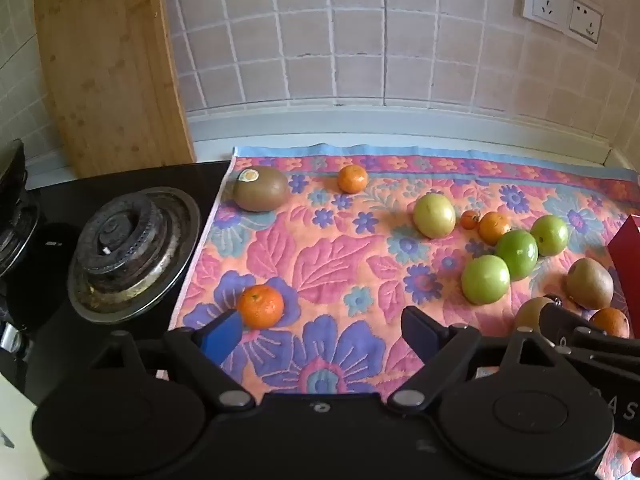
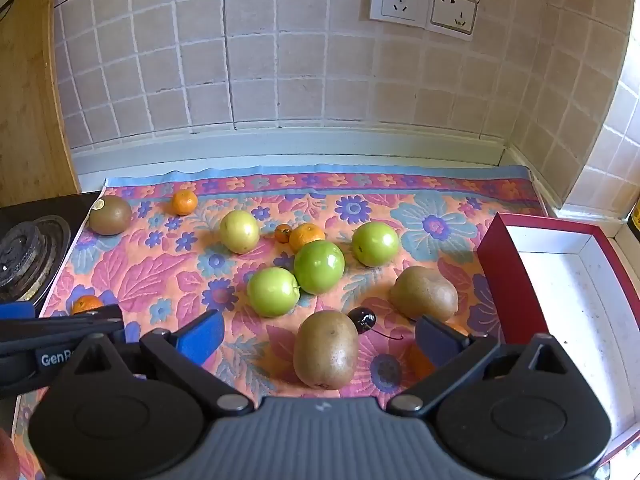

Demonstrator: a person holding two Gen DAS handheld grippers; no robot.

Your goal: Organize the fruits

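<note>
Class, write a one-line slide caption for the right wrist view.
Open right gripper hovers over a kiwi beside an empty red box.

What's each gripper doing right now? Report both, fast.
Left gripper: jaws open, holding nothing; a mandarin sits just off its left finger.
Right gripper: jaws open, straddling a kiwi, not clamped.

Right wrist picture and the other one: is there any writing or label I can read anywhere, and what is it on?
"GenR", cut off: left gripper, on its side.
"AS", cut off: right gripper, at the frame edge.
Sticker on the far-left kiwi: too blurred to read.
Wall sockets: no readable text.
</note>
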